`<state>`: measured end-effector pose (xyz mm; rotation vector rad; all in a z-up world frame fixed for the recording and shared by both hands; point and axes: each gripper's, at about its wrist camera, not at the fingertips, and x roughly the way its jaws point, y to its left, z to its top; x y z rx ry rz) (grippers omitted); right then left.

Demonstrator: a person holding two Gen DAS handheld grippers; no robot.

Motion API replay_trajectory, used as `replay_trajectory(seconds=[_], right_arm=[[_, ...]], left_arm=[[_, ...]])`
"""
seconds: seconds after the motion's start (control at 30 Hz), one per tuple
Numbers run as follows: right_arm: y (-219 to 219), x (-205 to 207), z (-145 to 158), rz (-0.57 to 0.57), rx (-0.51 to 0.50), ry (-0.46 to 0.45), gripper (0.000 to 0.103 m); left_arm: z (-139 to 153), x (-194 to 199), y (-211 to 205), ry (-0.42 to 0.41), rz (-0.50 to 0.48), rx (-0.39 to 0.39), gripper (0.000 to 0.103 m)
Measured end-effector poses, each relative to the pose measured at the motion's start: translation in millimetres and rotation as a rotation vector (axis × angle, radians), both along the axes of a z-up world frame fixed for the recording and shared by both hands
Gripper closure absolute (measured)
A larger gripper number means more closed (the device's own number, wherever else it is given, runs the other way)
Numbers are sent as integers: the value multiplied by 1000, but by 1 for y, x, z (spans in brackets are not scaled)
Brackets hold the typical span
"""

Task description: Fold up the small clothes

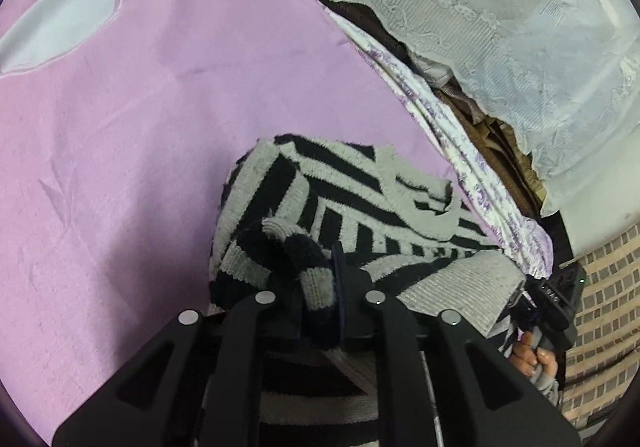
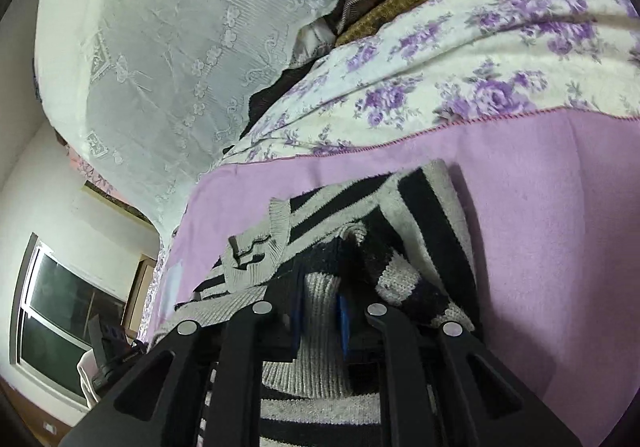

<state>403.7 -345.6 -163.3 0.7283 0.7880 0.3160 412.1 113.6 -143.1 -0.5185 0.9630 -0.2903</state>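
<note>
Claws (image 1: pixel 318 287) (image 2: pixel 320 303) grip striped sweater (image 1: pixel 352 207) on pink sheet (image 1: pixel 140 127) beside lace curtain (image 1: pixel 500 27).

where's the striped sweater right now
The black-and-grey striped sweater lies on the pink blanket near its floral-edged right side in the left wrist view, its near edge pinched by both grippers.
</note>
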Motion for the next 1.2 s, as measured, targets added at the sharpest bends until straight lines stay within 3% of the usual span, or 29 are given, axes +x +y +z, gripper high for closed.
replay_trajectory(seconds=[0.1, 0.17, 0.2, 0.23, 0.27, 0.43, 0.47, 0.53, 0.63, 0.73, 0.93, 1.0, 1.07, 1.13, 1.2], right_arm=[[-1, -8, 7, 22, 21, -29, 75], [-2, -20, 18, 24, 9, -59, 66], [-3, -26, 24, 14, -21, -78, 59], [-5, -31, 30, 3, -46, -94, 58], [-7, -37, 37, -12, -71, -118, 58], [-4, -51, 48, -30, -128, -141, 58], [4, -51, 50, -22, -187, -140, 58], [11, -49, 52, -16, -258, -146, 58], [15, -35, 56, -12, -313, -136, 58], [18, -12, 61, 1, -386, -107, 58], [43, 31, 49, 61, -473, -46, 49], [52, 39, 40, 67, -537, -15, 50], [50, 46, 27, 35, -558, 21, 90], [34, 46, 23, -9, -475, 24, 92], [20, 45, 23, -49, -426, 17, 92]], left_arm=[[11, -10, 3, -50, -9, -26, 82], [22, -23, 10, -98, 9, -43, 59], [28, -30, 14, -128, 33, -35, 35], [34, -38, 19, -160, 64, -23, 18], [42, -48, 26, -201, 105, -11, 14], [50, -60, 33, -210, 133, 6, 14], [48, -59, 27, -202, 129, 48, 14], [44, -50, 5, -192, 127, 208, 13], [41, -32, -17, -175, 87, 343, 13], [41, -7, -22, -152, 83, 393, 13], [32, 32, -42, -117, 78, 397, 14], [20, 40, -50, -103, 103, 478, 14], [3, 50, -52, -47, 136, 539, 15], [-16, 58, -40, 24, 151, 496, 18], [-11, 57, -34, -1, 185, 490, 20]])
